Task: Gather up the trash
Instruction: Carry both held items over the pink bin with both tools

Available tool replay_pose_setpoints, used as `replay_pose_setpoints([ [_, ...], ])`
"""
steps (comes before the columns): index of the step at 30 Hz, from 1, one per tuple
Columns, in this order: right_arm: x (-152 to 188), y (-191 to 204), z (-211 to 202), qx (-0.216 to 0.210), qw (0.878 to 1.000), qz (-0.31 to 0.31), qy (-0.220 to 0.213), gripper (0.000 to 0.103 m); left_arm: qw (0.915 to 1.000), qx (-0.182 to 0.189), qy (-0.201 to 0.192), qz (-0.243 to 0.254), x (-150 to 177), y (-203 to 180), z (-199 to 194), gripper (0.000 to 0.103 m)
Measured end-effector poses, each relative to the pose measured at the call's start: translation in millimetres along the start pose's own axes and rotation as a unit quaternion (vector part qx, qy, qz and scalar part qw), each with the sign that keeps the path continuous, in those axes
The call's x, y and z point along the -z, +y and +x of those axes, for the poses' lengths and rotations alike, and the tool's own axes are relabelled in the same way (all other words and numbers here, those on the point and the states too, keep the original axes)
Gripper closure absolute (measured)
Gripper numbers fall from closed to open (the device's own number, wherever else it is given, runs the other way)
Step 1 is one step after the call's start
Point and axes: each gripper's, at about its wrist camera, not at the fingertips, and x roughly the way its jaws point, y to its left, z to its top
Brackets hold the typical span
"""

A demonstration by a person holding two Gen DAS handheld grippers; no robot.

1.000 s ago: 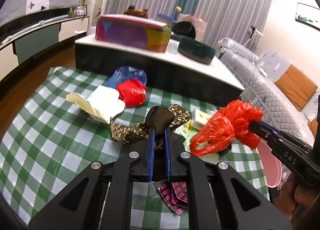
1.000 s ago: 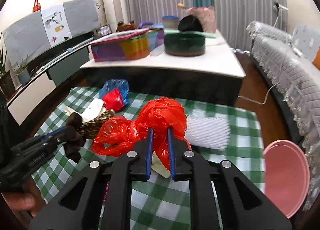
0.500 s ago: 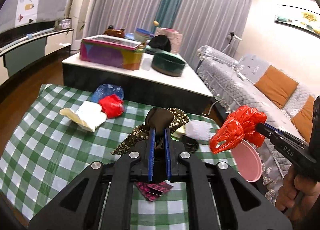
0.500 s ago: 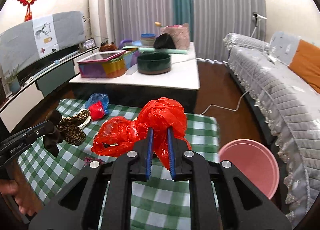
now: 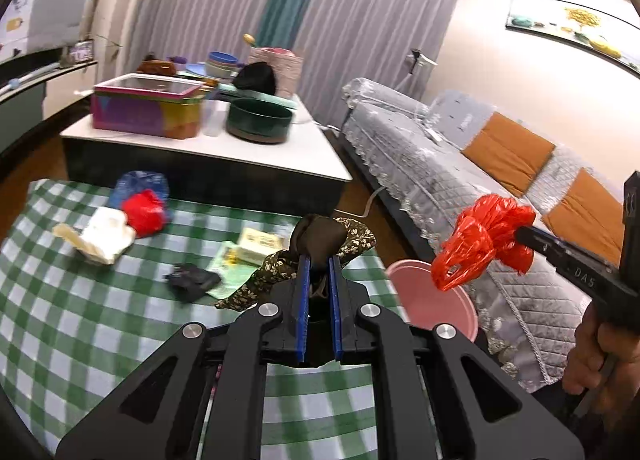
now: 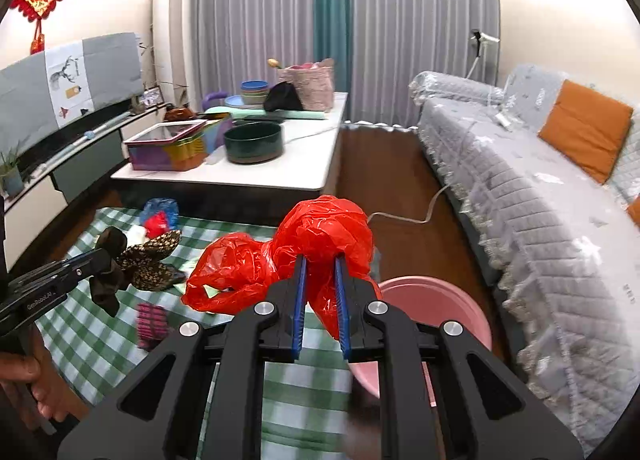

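From the left wrist view, the left gripper [image 5: 319, 260] is seen closed on a dark patterned cloth [image 5: 320, 244], which is bunched between the blue pads and trails down to the left over the checked table [image 5: 80, 324]. On the table are seen a white carton [image 5: 100, 236], a small red bag [image 5: 144, 212] touching a blue bag [image 5: 138, 184] behind it, a black scrap [image 5: 192, 280], a green paper [image 5: 228, 268] and a pale packet [image 5: 256, 246] lying on that paper. A pink bin [image 5: 432, 300] stands just beside the table's right edge. At the right, the right gripper [image 5: 524, 234] is clamped on a red bag [image 5: 480, 244], which is held in the air above the bin's far rim (the holding hand [image 5: 600, 356] shows at the lower right). A sofa [image 5: 460, 180] lies behind.

From the right wrist view, the right gripper [image 6: 320, 264] is seen shut on the same red bag [image 6: 288, 256]; the plastic is pinched between the pads and billows to the left, with one tail hanging below. The bin [image 6: 440, 300] is seen below and to the right of the fingers, partly hidden by them. At the left, the left gripper [image 6: 100, 256] holds the cloth [image 6: 148, 256] clear of the table [image 6: 100, 340]. A pink wrapper [image 6: 151, 322] lies blurred on the table. The red and blue bags [image 6: 160, 214] are seen at the far edge, before a low white table [image 6: 248, 176].
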Motion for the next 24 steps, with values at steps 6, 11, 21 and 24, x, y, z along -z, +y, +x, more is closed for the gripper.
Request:
replay_pose_setpoints([
  [6, -3.9, -48.1, -3.7, 0.029, 1.000, 0.001, 0.007, 0.089, 0.9990, 0.039, 0.016, 0.018, -0.4, -44.0, 23.1, 0.094],
  [11, 9.6, -83.6, 6.0, 0.049, 0.998, 0.024, 0.009, 0.089, 0.9964, 0.071, 0.026, 0.039, -8.1, -82.2, 46.8, 0.094],
  [21, 31.0, -134.5, 37.6, 0.101, 0.994, 0.047, 0.020, 0.089, 0.9900, 0.119, 0.034, 0.067, -31.7, -155.2, 108.1, 0.094],
  [24, 31.8, -143.0, 48.2, 0.101, 0.993, 0.060, 0.026, 0.089, 0.9883, 0.127, 0.033, 0.079, -38.3, -174.1, 126.9, 0.094],
])
